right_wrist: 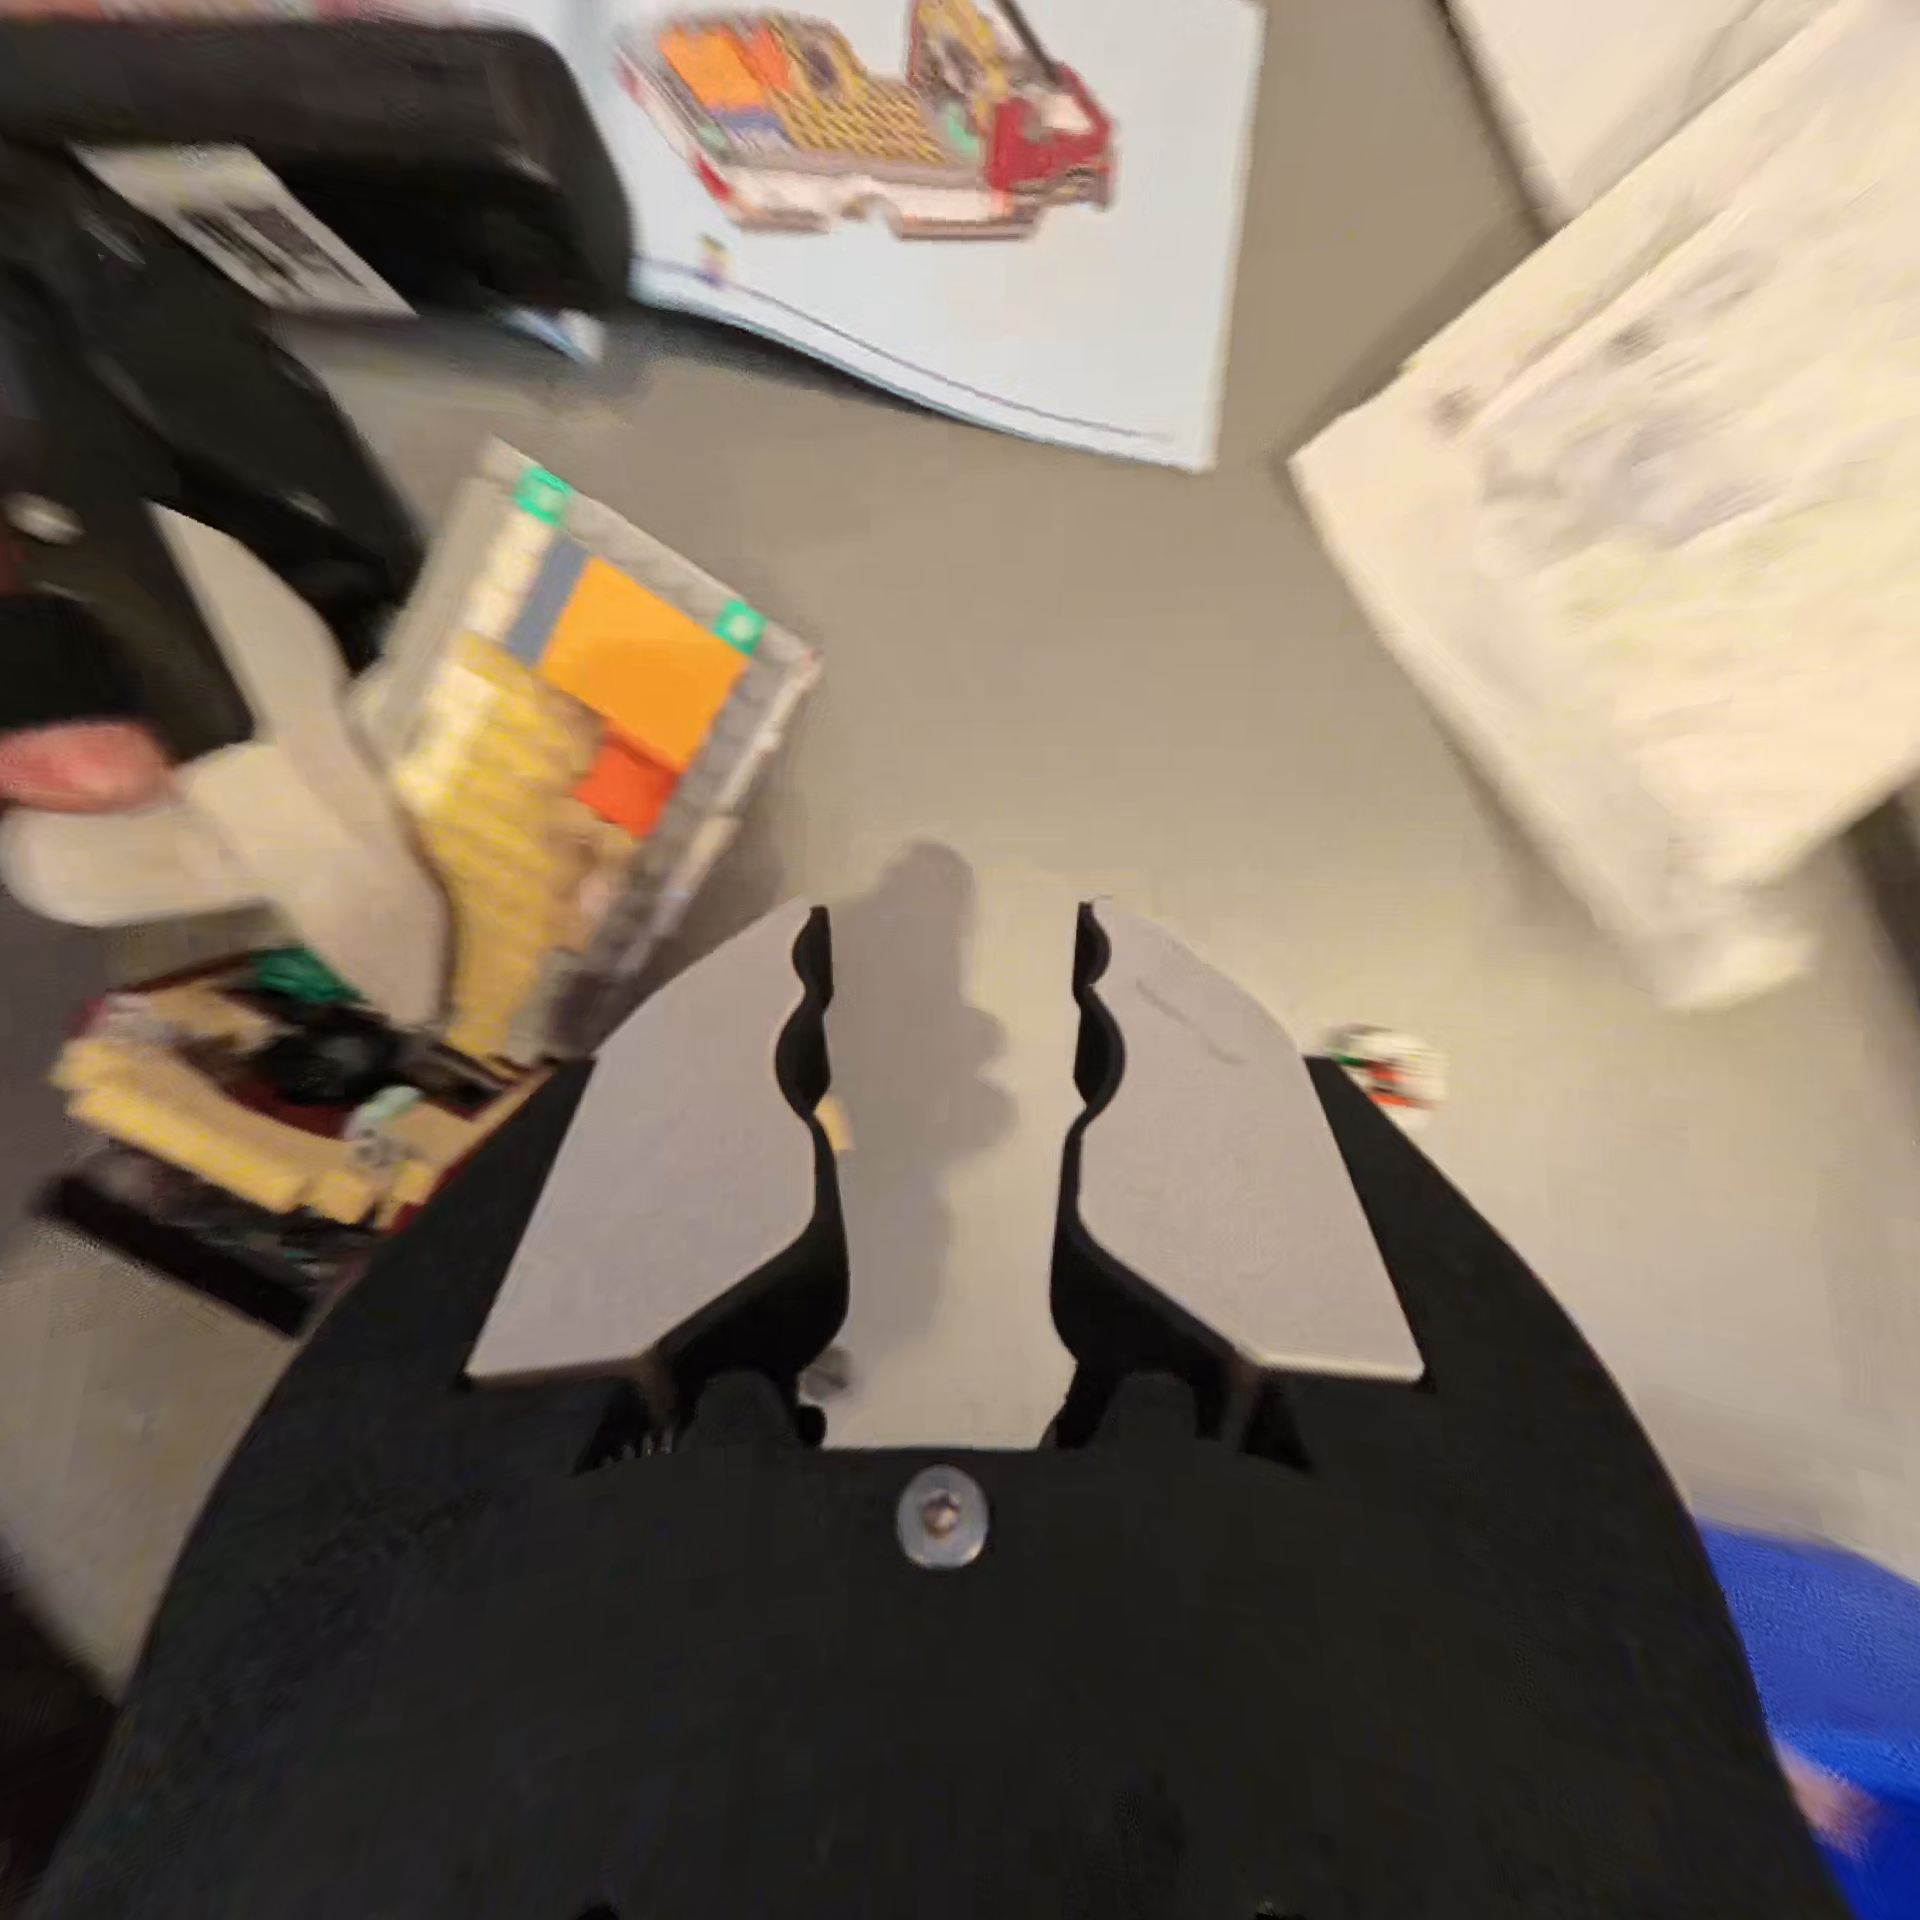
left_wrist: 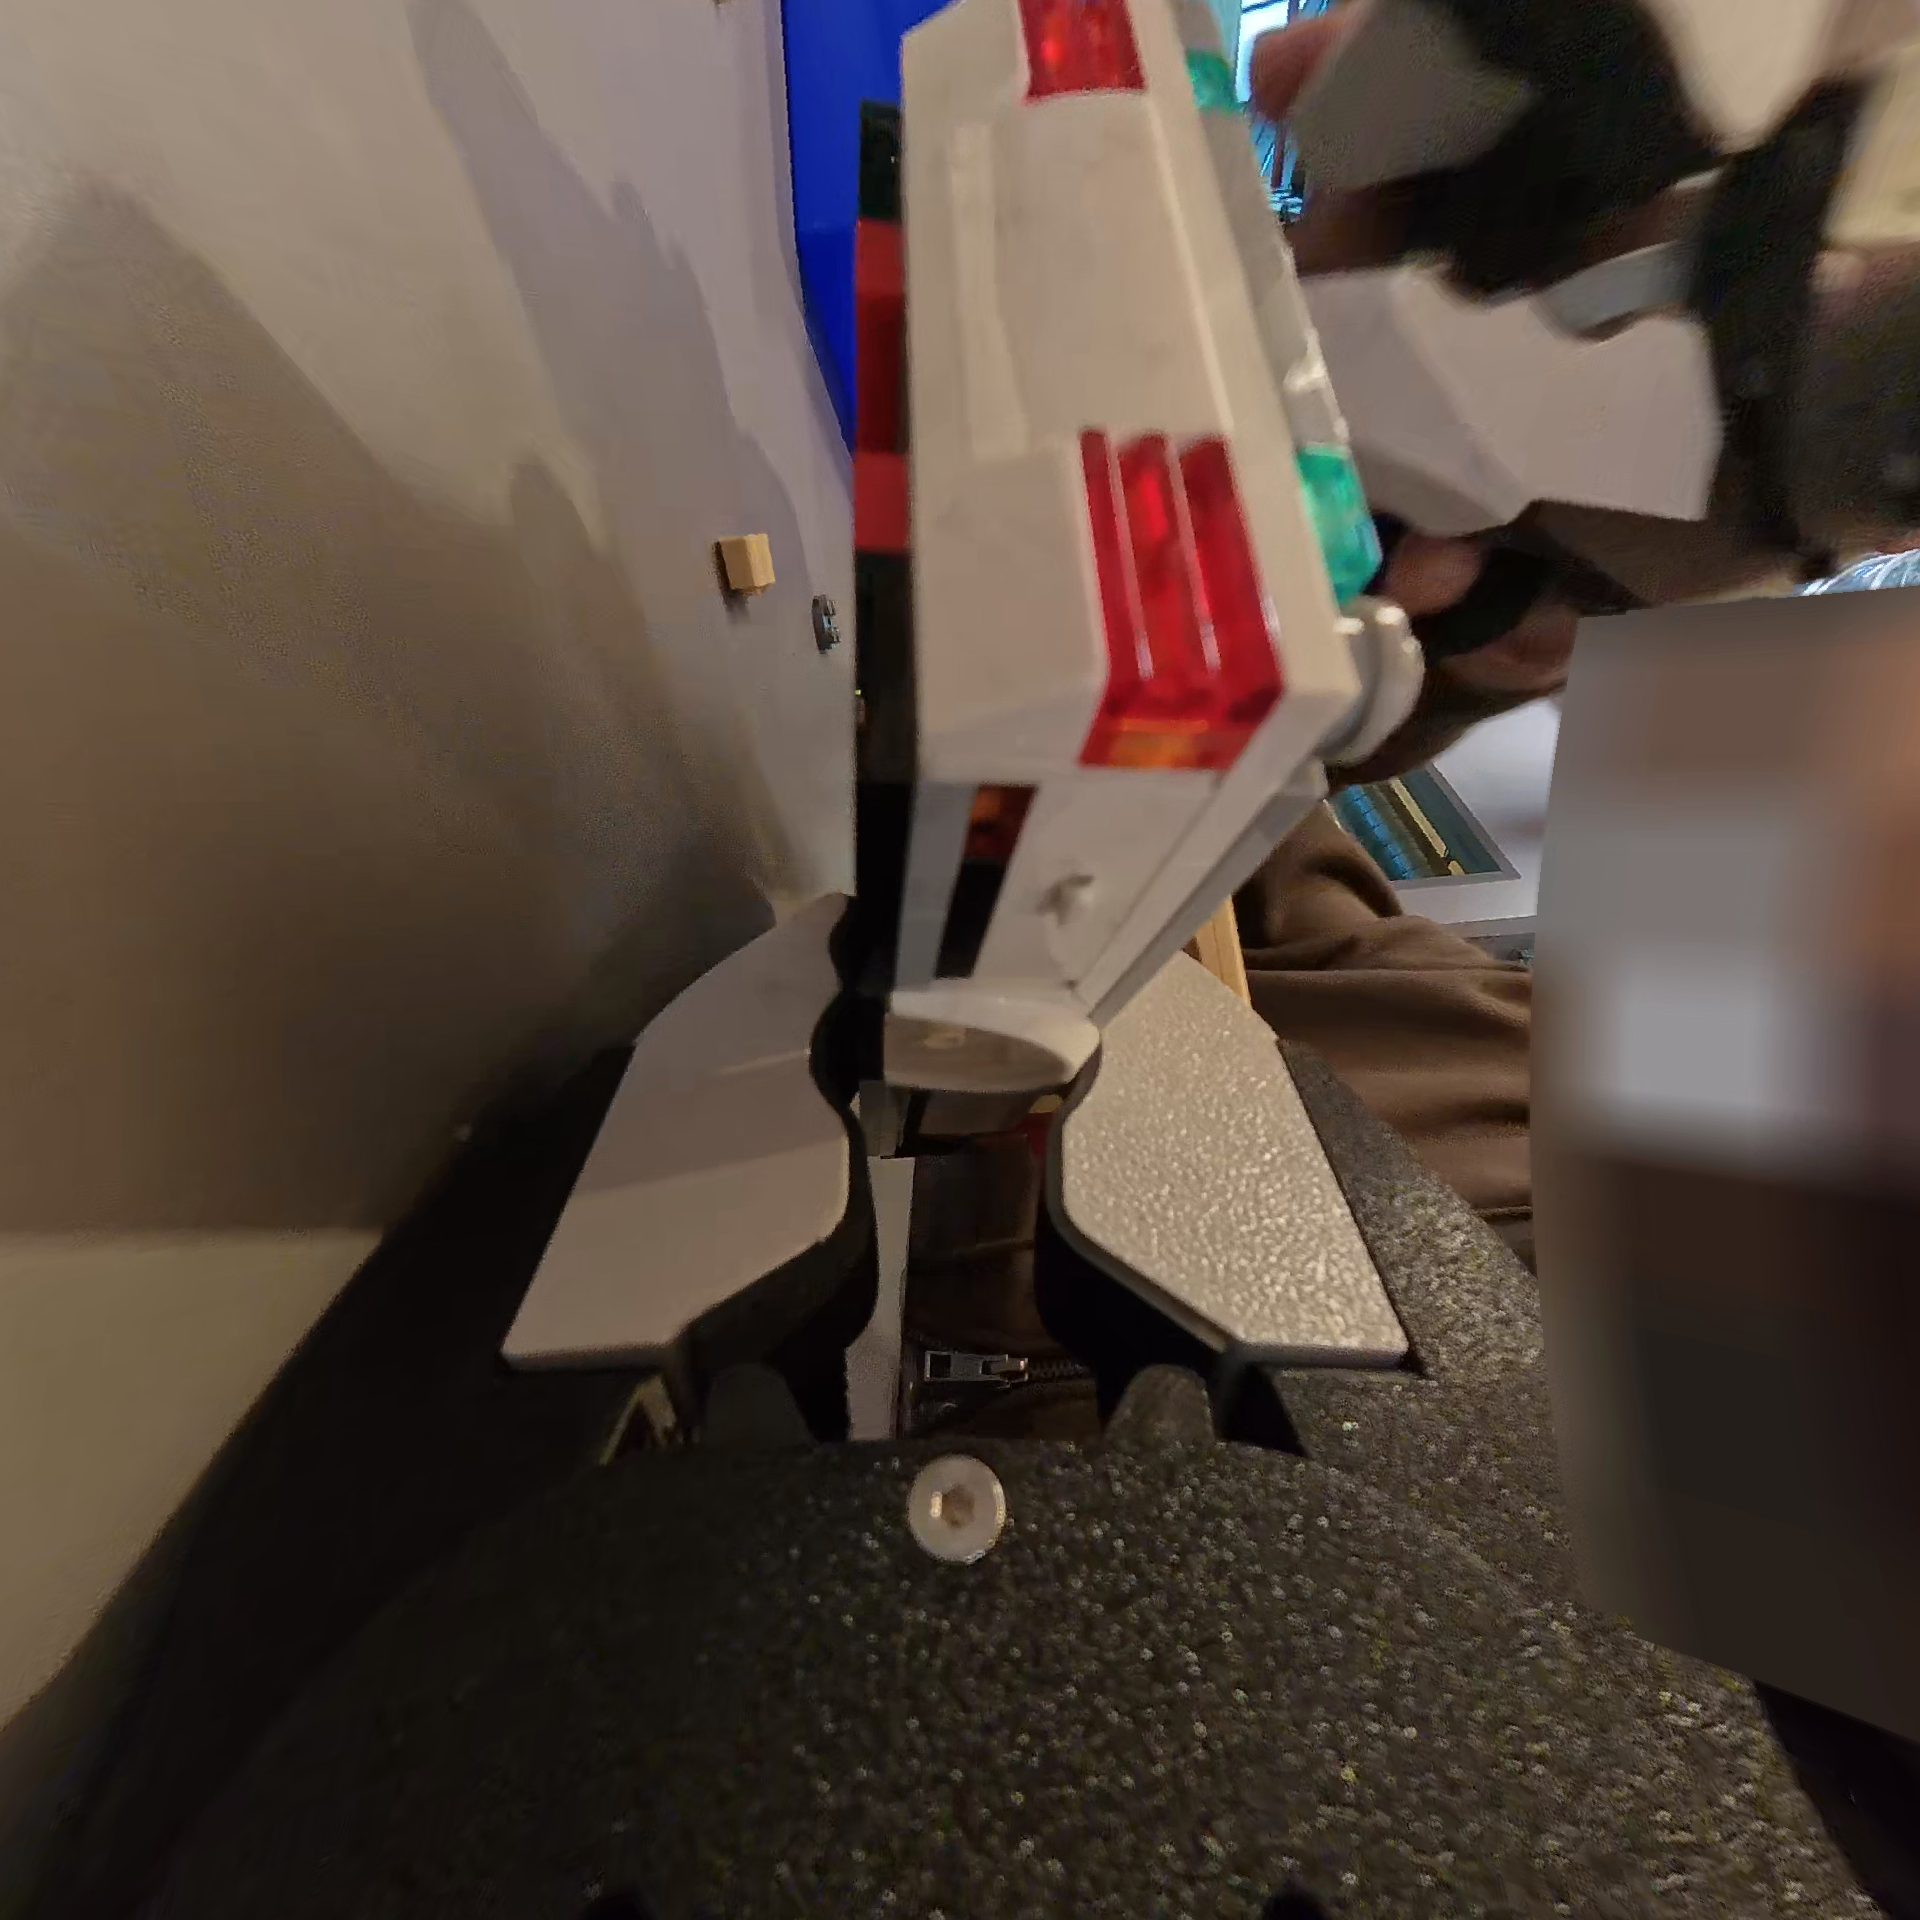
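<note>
While pinched only at its round grey foot, could twist or swing loose: brick model (left_wrist: 1091, 520), grey with red and teal clear pieces, tall and leaning. Clamped low between the left jaws, both pads closed against the foot, nearly all its bulk above the grip. Held up off the counter (right_wrist: 1039, 675), close beside it, so a slip would mean a drop and perhaps scattered bricks.

Could also be knocked from the side. Right jaws spread wide, with nothing between them but bare counter and shadow, yet very near the model's far edge in the left wrist view. Touching it or just apart: impossible to say through the blur.

Could land on or sweep into the second brick assembly (right_wrist: 260, 1091), tan and black, lying below the held model.

Hard to read beyond that:
- Printed booklet (right_wrist: 987, 260), cut off at the top.
- White sheet (right_wrist: 1610, 623), smeared by motion.
- Second assembly, partly covered by the tool body.
- Underside of the grey foot, and how deep the pads bite there, out of sight.
- Small loose piece (right_wrist: 1387, 1065), white with flecks of colour, too blurred to name.
</note>
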Demonstrator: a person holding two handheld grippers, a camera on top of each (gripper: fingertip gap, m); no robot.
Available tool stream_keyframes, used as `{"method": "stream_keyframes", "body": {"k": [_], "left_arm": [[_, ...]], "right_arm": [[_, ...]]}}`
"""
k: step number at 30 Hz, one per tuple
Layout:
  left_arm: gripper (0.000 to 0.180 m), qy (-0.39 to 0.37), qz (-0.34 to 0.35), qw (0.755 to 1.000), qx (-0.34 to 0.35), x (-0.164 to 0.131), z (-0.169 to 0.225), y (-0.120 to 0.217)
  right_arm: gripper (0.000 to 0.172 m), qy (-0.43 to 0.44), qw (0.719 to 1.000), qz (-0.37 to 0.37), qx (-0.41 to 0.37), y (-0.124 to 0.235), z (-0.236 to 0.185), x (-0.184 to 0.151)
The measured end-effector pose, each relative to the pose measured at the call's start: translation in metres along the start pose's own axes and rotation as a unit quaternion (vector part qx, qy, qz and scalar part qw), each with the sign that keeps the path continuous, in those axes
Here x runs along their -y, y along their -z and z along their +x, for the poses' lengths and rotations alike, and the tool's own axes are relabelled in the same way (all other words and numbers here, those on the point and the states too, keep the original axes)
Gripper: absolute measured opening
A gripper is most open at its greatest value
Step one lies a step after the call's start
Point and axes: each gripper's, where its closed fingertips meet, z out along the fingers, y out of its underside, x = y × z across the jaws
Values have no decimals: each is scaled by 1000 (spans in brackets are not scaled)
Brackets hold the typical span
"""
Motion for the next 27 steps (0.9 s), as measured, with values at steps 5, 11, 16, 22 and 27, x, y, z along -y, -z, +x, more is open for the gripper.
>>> {"method": "stream_keyframes", "body": {"k": [5,11,16,22,27], "left_arm": [[32,-2,0,1000,0,0,0,0],[32,-7,2,1000,4,0,-1,0],[32,-13,1,1000,11,-1,-2,-1],[32,-14,-2,1000,11,-2,-2,-1],[32,-11,-4,1000,7,-2,-1,-1]], "right_arm": [[37,256,933,-137,-214,41,2,52],[28,405,891,-111,-173,39,-98,103],[29,462,856,-114,-202,21,-126,103],[24,419,907,-43,23,23,-190,101],[23,420,907,-14,13,22,-197,104]]}}
